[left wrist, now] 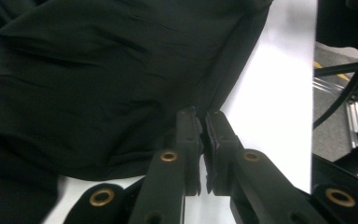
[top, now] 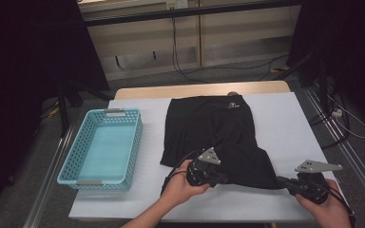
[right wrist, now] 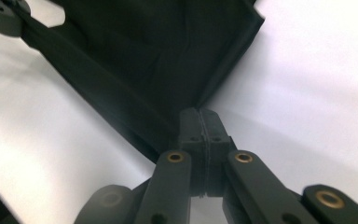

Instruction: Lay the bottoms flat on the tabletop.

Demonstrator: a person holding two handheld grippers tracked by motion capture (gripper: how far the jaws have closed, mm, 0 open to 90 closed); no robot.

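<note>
The white-covered surface point(top: 285, 123) carries everything, with a strip of bare wood along its far edge. The largest thing on it is a black garment point(top: 214, 137), lying near the middle with a small white logo point(top: 233, 105) at its far end; the near hem runs between the two hands. To the left of the garment and apart from it sits a turquoise perforated basket point(top: 71, 164), long side running away from the person, with nothing inside it.

The left gripper point(top: 221, 178) holds the near hem at the garment's near left part, and the right gripper point(top: 281, 180) holds the near right corner, so the hem is drawn taut between them.

The high view gives the layout: basket, garment, both hands, the floor and cables beyond. The left gripper view gives the close detail: the left gripper point(left wrist: 203, 126) has its jaws pressed nearly together with the cloth's edge pinched at the tips, and folds of black fabric point(left wrist: 88, 79) spread above. The right gripper view shows the right gripper point(right wrist: 200, 122) with jaws closed tight on the garment's corner, a stretched band of hem point(right wrist: 84, 88) running off to the other gripper point(right wrist: 2, 16) at the upper left.
</note>
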